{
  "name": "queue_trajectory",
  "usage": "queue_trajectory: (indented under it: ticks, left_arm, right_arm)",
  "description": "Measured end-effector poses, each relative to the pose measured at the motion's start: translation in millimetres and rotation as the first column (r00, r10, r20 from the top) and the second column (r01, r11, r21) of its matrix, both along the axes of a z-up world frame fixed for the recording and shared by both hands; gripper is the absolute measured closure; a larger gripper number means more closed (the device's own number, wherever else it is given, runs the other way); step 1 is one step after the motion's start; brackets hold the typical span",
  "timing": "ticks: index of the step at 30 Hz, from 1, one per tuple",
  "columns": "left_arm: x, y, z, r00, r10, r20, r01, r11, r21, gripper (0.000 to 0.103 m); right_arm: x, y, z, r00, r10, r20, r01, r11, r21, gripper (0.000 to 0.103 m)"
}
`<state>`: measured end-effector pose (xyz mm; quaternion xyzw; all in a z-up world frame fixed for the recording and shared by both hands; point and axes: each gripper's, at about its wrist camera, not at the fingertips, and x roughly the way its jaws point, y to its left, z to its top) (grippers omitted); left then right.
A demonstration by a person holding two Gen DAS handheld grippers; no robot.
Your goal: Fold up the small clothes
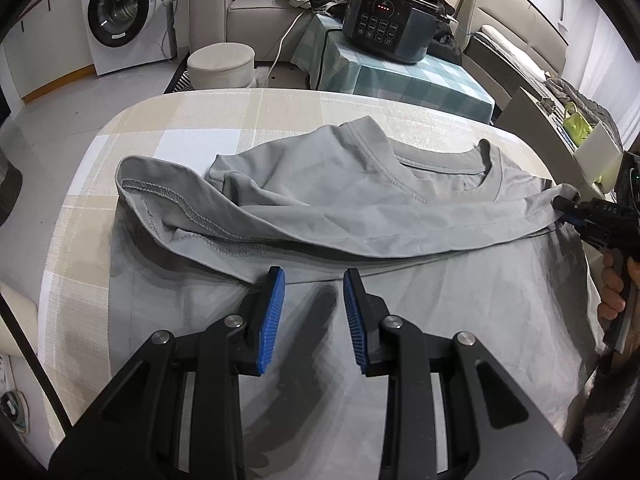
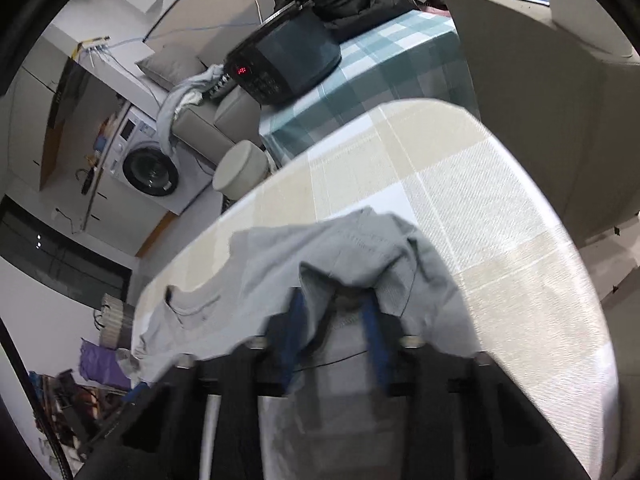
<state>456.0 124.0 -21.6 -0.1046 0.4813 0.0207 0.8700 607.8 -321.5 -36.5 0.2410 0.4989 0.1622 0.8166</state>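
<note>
Grey T-shirt (image 1: 360, 200) lies on the checked surface (image 1: 180, 128), top part folded over toward the hem. Left gripper (image 1: 314, 280) hovers just above the cloth, fingers (image 1: 274, 312) slightly parted, holding nothing. Right gripper (image 2: 334, 320) at the shirt's edge, fingers (image 2: 374, 332) pinching a raised fold; view blurred.

Grey T-shirt (image 1: 360, 184) lay on a tablecloth (image 1: 192, 120) checked in beige and white. Gripper pads (image 1: 274, 320) were blue on black arms. At 12 o'clock, a black cooker (image 1: 390, 24) showed red lights, on a teal-and-white checked cloth (image 1: 400, 80). White washing machine (image 1: 124, 16) at 10 o'clock.
</note>
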Motion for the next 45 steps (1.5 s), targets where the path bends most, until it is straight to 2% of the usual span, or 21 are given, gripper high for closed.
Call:
queue_trajectory:
  ticks: [2,3,7,9,16,19,21,22,23,25,27,31,34,36,38,40,42,45]
  left_arm:
    - [0,1,1,1.0,0.001,-0.001,-0.001,1.0,0.0,0.076]
    - [0,1,0,1.0,0.002,0.002,-0.002,1.0,0.0,0.076]
    - [-1,5,4,1.0,0.012,0.012,-0.012,1.0,-0.017,0.076]
    - [-1,6,4,1.0,0.014,0.014,-0.013,1.0,-0.021,0.076]
    - [-1,5,7,1.0,0.006,0.017,-0.005,1.0,-0.027,0.076]
    - [-4,5,12,1.0,0.001,0.03,0.0,1.0,-0.017,0.076]
    - [-5,8,14,0.999,0.012,0.037,-0.011,1.0,-0.028,0.076]
    - [-5,9,15,0.999,0.017,0.037,-0.016,0.999,-0.031,0.076]
    - [-5,11,15,0.999,0.022,0.037,-0.021,0.999,-0.033,0.076]
    - [-5,13,15,0.999,0.032,0.037,-0.031,0.999,-0.035,0.076]
    - [-6,13,15,0.999,0.034,0.037,-0.033,0.999,-0.034,0.076]
    - [-5,9,14,0.999,0.022,0.037,-0.021,0.999,-0.024,0.076]
    - [-4,1,11,1.0,0.005,0.029,-0.004,1.0,-0.013,0.076]
    - [-3,-4,9,1.0,-0.007,0.024,0.007,1.0,-0.004,0.076]
    - [-3,-8,8,1.0,-0.013,0.021,0.013,1.0,0.0,0.076]
    - [-2,-11,6,1.0,-0.02,0.013,0.02,1.0,0.002,0.076]
    - [-2,-14,5,1.0,-0.027,0.01,0.027,1.0,0.012,0.076]
    - [-2,-17,6,0.999,-0.035,0.015,0.035,0.999,0.013,0.076]
  right_arm:
    - [-2,-1,1,0.999,-0.023,0.03,0.023,1.0,0.013,0.099]
    - [-3,-3,3,0.998,-0.031,0.047,0.03,0.999,0.04,0.1]
    - [-8,-18,15,0.989,-0.092,0.112,0.06,0.964,0.259,0.1]
    - [-9,-20,19,0.985,-0.122,0.123,0.08,0.951,0.298,0.1]
    - [-8,-13,23,0.988,-0.109,0.113,0.082,0.972,0.22,0.1]
    - [-6,-12,25,0.997,-0.063,0.04,0.058,0.991,0.117,0.093]
    - [-9,-18,35,0.995,-0.086,0.058,0.082,0.994,0.068,0.092]
    - [-12,-25,43,0.99,-0.113,0.088,0.108,0.992,0.06,0.085]
    - [-14,-30,47,0.986,-0.13,0.102,0.124,0.99,0.062,0.072]
    - [-16,-36,52,0.981,-0.149,0.127,0.142,0.988,0.06,0.052]
    - [-13,-35,49,0.982,-0.134,0.131,0.13,0.991,0.042,0.052]
    - [-5,-26,28,0.993,-0.099,0.063,0.095,0.994,0.059,0.052]
    - [-1,-17,12,0.995,-0.092,0.032,0.091,0.996,0.019,0.052]
    - [0,-16,1,0.994,-0.11,0.027,0.11,0.994,0.0,0.06]
    - [-1,-16,-3,0.992,-0.12,0.048,0.122,0.992,-0.028,0.078]
    - [-2,-19,-2,0.989,-0.131,0.074,0.134,0.99,-0.033,0.089]
    - [-4,-23,-2,0.986,-0.147,0.082,0.148,0.989,-0.002,0.094]
    - [-6,-33,-1,0.982,-0.169,0.085,0.157,0.979,0.133,0.099]
